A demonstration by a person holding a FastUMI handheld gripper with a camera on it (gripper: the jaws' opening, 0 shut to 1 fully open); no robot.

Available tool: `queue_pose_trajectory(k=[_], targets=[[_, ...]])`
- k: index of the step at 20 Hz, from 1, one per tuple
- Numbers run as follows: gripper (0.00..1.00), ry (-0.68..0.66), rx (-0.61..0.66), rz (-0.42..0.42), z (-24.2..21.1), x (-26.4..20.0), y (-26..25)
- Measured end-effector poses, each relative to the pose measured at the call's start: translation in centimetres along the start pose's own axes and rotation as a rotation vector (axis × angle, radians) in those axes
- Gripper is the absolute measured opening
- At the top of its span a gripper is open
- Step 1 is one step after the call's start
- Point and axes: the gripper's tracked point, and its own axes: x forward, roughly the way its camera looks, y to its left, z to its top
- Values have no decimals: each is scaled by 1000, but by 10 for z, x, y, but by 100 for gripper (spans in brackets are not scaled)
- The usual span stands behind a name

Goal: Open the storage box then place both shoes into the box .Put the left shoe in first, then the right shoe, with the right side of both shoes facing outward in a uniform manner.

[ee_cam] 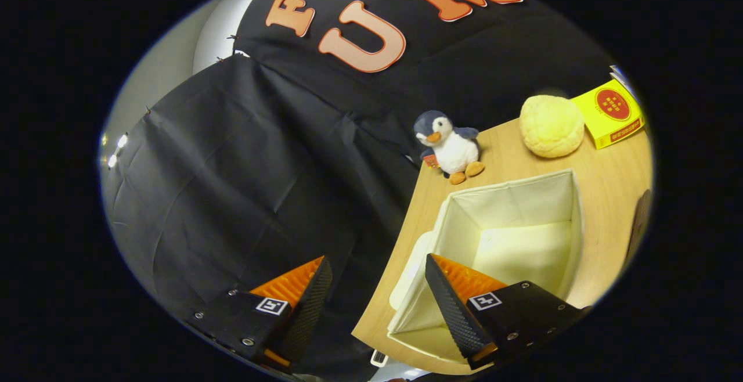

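Two fingers of the tool [377,295] are spread wide, nothing gripped between them. One finger is seen out past the table [609,196] edge against the dark cloth, the other hangs over the storage box [522,237]. That box is sat open on the table, cream inside, no shoes in it. Just beyond the box a plush penguin [450,147] is parked, with a round yellow bun-looking thing [551,125] and a yellow carton [609,112] further out.
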Motion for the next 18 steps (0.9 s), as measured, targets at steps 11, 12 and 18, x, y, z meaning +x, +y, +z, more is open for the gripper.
queue_pose_trajectory(k=[11,12,18], targets=[[98,-143,-126,-393,27,-115,-156],[98,-142,-146,-440,26,-126,-173],[98,-102,-232,-670,12,-187,-261]])
